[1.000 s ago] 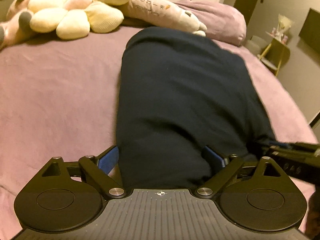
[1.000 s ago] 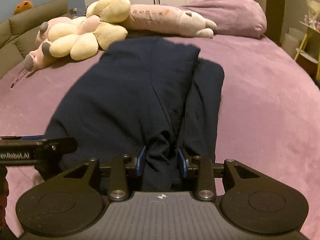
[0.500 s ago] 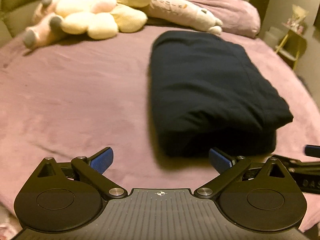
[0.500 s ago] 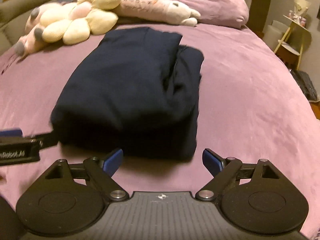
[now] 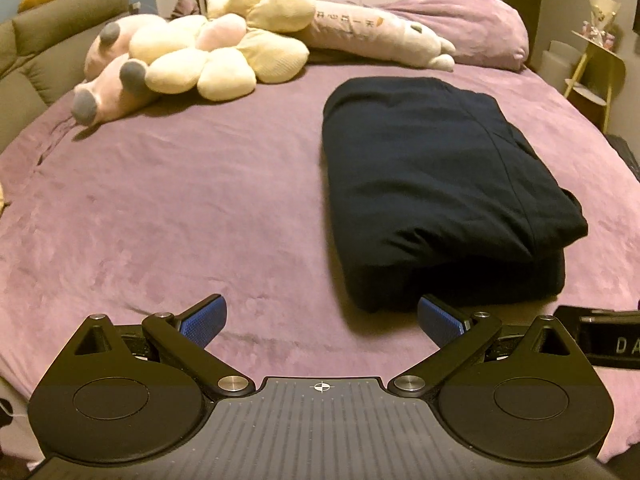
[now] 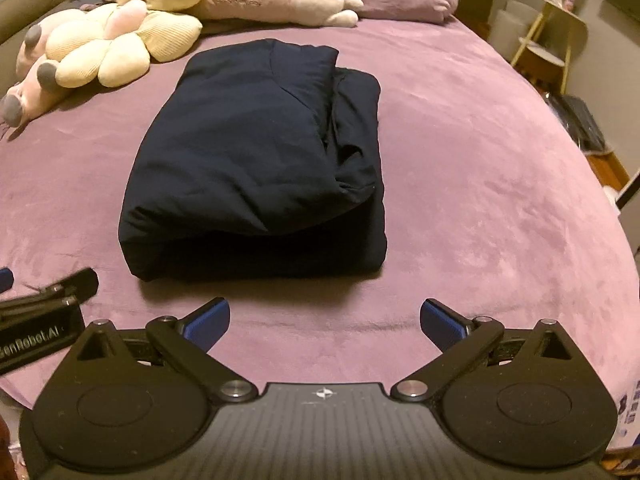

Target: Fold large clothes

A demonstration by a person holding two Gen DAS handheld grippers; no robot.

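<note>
At the bottom of each view, the left gripper (image 5: 322, 322) and right gripper (image 6: 325, 322) hang with jaws spread wide, holding nothing, over bare purple bedspread (image 5: 168, 208). The folded navy garment (image 6: 256, 160) lies mid-frame just beyond the right gripper, with open bedspread on either side. Plush toys (image 6: 116, 40) and a pillow (image 5: 472, 28) line the top edge; a yellow side table (image 6: 560, 40) stands upper right.
</note>
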